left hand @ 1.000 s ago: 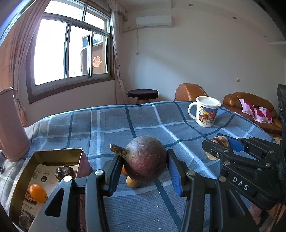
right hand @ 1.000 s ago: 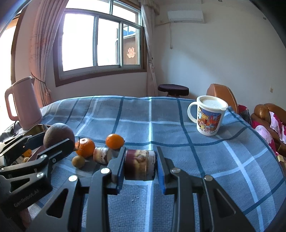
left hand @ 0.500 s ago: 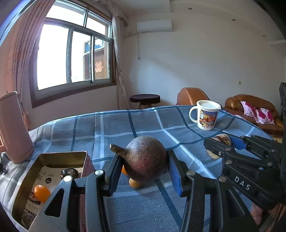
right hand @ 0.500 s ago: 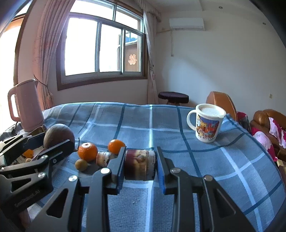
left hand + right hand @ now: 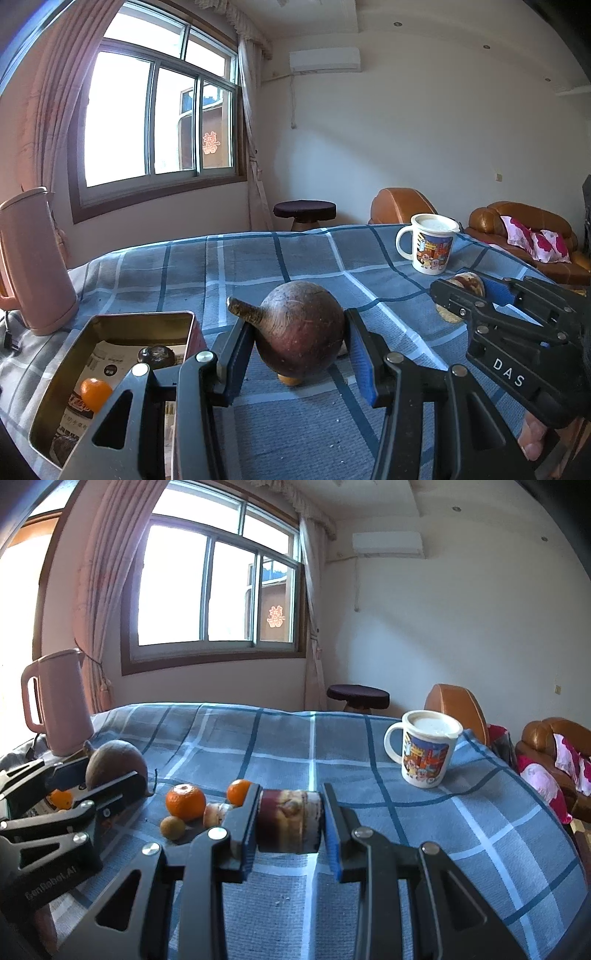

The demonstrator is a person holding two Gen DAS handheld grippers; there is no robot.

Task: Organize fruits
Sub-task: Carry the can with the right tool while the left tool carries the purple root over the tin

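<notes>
Jaws clamped on both sides: our left gripper (image 5: pixel 299 350) holds a round purple-brown fruit (image 5: pixel 301 328) with a stubby stem just above the table, while our right gripper (image 5: pixel 290 827) grips a printed can (image 5: pixel 288 821) lying sideways. Beneath them we see a blue plaid tablecloth (image 5: pixel 369 867), with two oranges (image 5: pixel 185 802) and a small yellow-brown fruit (image 5: pixel 172 827) loose beside the can. An open metal tin (image 5: pixel 55 410) at the near left edge already holds one orange (image 5: pixel 95 393) and a dark fruit. Farther back stand a cartoon mug (image 5: pixel 423 753) and a pink kettle (image 5: pixel 55 709). Behind the table, daylight fills a curtained window (image 5: pixel 218 590); brown leather armchairs (image 5: pixel 528 236) line the white wall.
</notes>
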